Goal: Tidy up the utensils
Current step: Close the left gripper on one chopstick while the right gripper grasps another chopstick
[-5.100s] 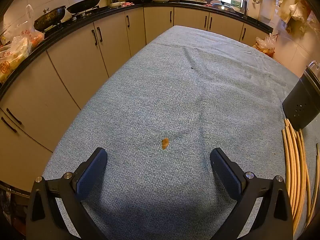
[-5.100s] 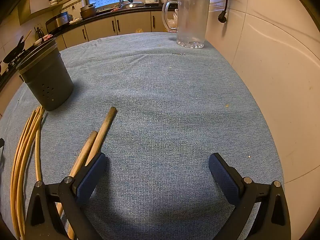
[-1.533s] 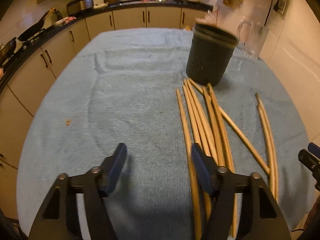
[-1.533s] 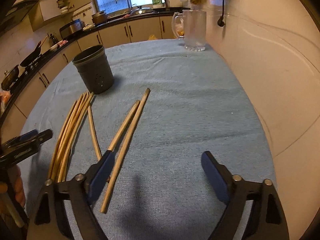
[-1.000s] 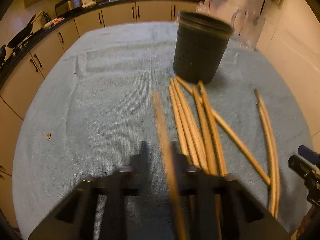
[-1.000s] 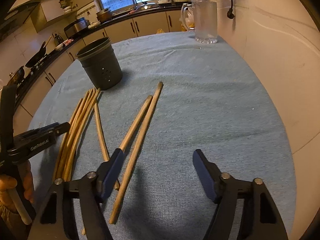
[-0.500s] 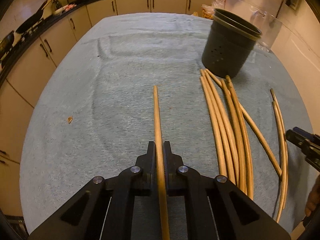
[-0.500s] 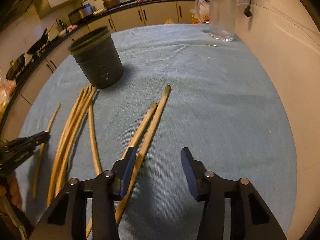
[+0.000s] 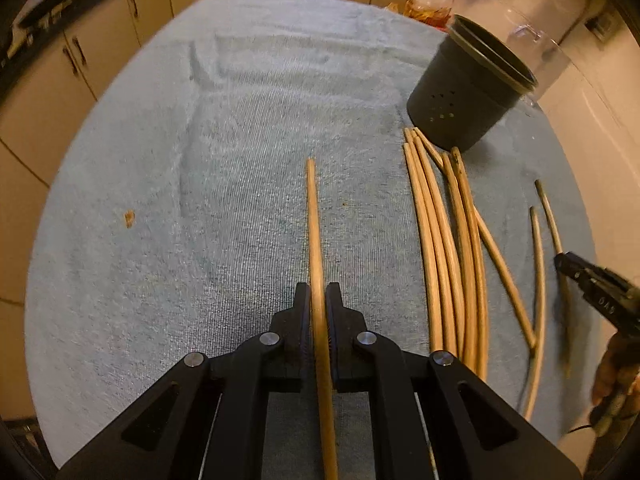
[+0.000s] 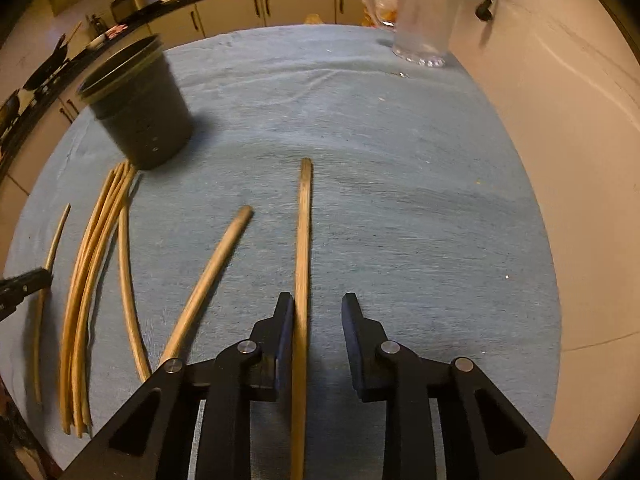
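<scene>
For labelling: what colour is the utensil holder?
Dark grey holder, small holes in its side; clearest in the left wrist view.

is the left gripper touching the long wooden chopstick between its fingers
Touching. In the left wrist view the left gripper is shut on the long wooden chopstick; both black pads press its sides with no gap, and it runs straight out between them.

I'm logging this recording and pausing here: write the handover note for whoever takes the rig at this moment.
Left hand-held gripper: shut on one chopstick.
Right hand-held gripper: open, straddling another chopstick that touches its left finger; not clamped.
Holder: upright at the far side of the blue cloth; no chopsticks seen in it.
On the cloth: a loose bundle beside the holder, plus a single thicker stick.
Done: one chopstick gripped.
Left: close the right, drop both into the holder, then collect the remainder.
</scene>
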